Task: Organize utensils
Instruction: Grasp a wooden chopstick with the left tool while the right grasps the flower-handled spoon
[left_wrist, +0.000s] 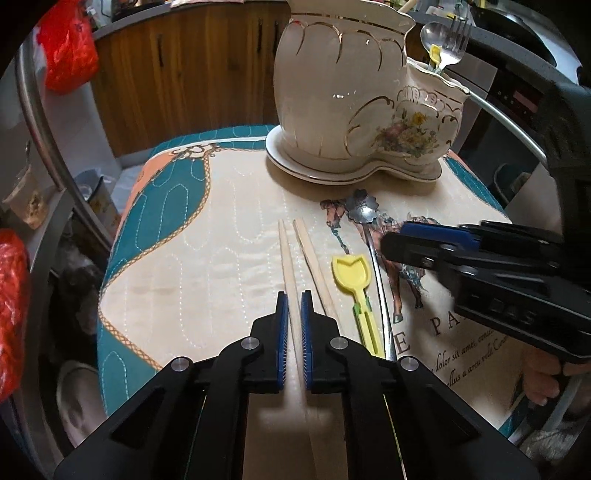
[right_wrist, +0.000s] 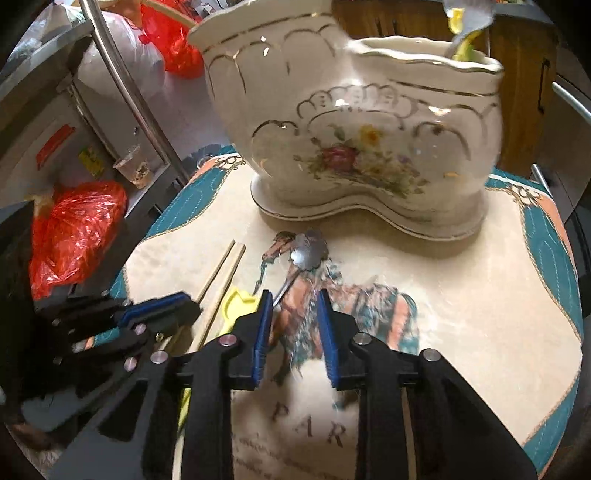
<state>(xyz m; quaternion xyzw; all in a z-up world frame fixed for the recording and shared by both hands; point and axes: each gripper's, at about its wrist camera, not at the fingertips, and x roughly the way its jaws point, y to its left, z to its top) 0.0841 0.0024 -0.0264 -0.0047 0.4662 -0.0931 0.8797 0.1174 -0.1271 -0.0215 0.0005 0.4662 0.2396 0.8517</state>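
Two wooden chopsticks (left_wrist: 312, 254) lie on the printed mat (left_wrist: 221, 236), beside a yellow plastic spoon (left_wrist: 354, 280) and a metal flower-bowled spoon (left_wrist: 364, 210). My left gripper (left_wrist: 294, 295) has its blue pads close around the left chopstick (left_wrist: 286, 258), which runs between them. My right gripper (right_wrist: 294, 295) is open and empty above the mat, just right of the metal spoon (right_wrist: 308, 251); it shows in the left wrist view (left_wrist: 436, 240). The white two-part ceramic holder (left_wrist: 354, 103) stands behind, with a fork and spoon (left_wrist: 447, 40) in its small part.
The mat covers a small table whose edges drop off left and right. Red plastic bags (left_wrist: 66, 48) hang at the left. A metal rail (right_wrist: 125, 85) and wooden cabinets (left_wrist: 184, 74) stand behind. A plastic cup (right_wrist: 133, 166) sits at the left.
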